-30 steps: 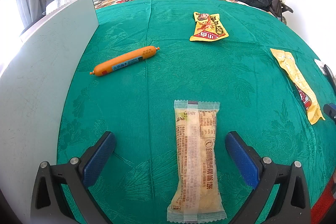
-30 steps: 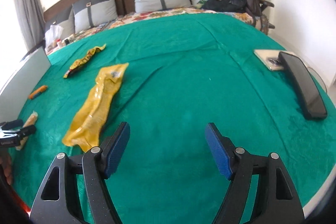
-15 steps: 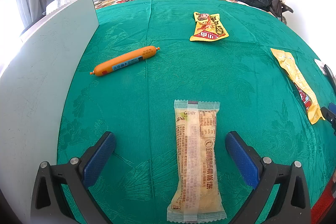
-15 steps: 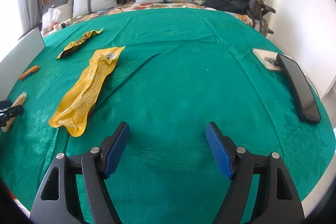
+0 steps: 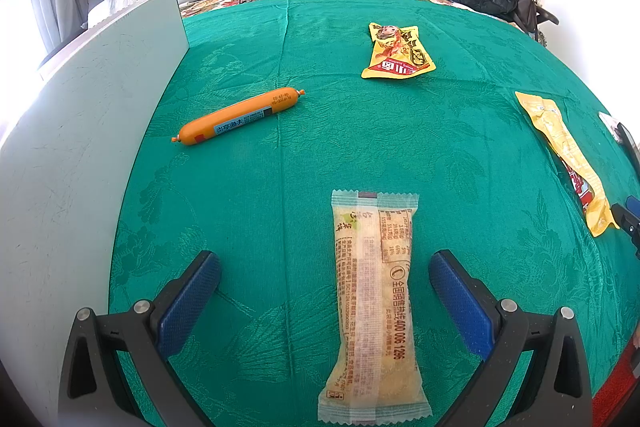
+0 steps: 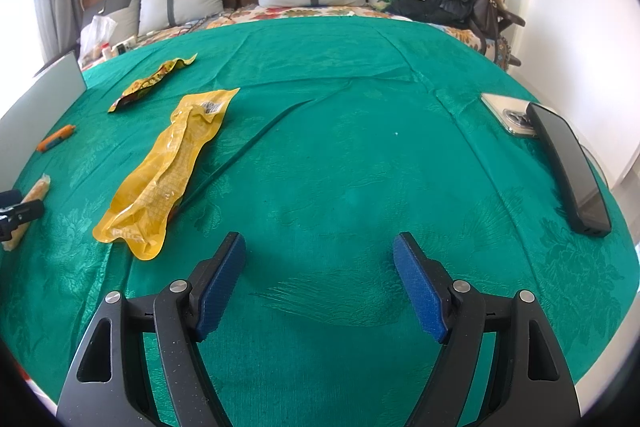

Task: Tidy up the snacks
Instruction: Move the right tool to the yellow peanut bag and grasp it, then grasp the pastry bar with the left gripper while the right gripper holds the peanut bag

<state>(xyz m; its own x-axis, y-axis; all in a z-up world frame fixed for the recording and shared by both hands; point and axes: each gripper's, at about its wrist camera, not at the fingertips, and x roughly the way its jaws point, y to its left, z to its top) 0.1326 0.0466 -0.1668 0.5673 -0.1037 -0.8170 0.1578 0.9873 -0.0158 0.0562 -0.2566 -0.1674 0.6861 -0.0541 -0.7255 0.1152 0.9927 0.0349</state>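
On the green patterned bedspread (image 5: 360, 131), a long pale-yellow cake bar in a clear crimped plastic wrapper (image 5: 372, 307) lies flat and lengthwise, directly between the blue pads of the left gripper (image 5: 324, 291). That gripper stands wide open, its pads well clear of the wrapper on both sides, pitched down toward the cloth.

Taking the cake bar as the landmark: beyond it and to its left lies an orange sausage stick with a blue label (image 5: 240, 117), close to the grey flat panel (image 5: 80, 155) that stands along that edge. Far beyond the bar rests a crinkled yellow snack pouch with red print (image 5: 398, 53). To its right a long yellow foil packet (image 5: 568, 159) stretches across the spread, and past that sits the right gripper (image 6: 320, 275), also open and empty, over bare cloth. Further right again lie a pale phone (image 6: 510, 113) and a dark phone (image 6: 568, 167).

The bar looks light, soft and easily crushed, and its film is probably slick. I judge the best hold to be across the narrow width at mid-length, closing gently so the cake inside does not break; the crimped ends are thin and would likely slip or let the bar dangle. The soft bedding will give under the pads, so a shallow approach should reach the wrapper's sides.
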